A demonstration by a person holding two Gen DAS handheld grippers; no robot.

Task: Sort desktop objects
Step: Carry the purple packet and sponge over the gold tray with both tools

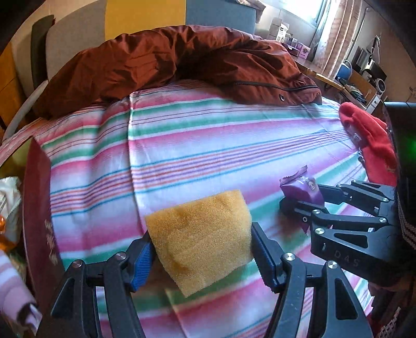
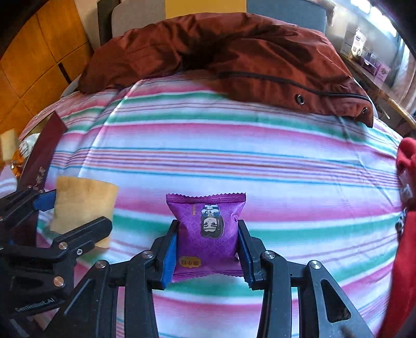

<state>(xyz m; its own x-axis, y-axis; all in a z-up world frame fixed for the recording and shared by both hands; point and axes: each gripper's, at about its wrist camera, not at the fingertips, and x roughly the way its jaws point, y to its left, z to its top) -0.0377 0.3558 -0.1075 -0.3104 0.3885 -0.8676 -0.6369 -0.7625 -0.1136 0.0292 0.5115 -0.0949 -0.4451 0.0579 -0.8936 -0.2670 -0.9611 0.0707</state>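
Yellow sponge (image 1: 200, 239) sits clamped in the left gripper (image 1: 201, 249) above the striped cloth (image 1: 208, 145), nearer the maroon box (image 1: 39, 208) leftward, while the right gripper (image 2: 208, 247) pinches the purple snack packet (image 2: 206, 231).

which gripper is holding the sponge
The left gripper is squeezing the yellow sponge; the right gripper holds a purple snack packet.

Sunlit window (image 1: 309, 10), wooden cabinets (image 2: 33, 65)
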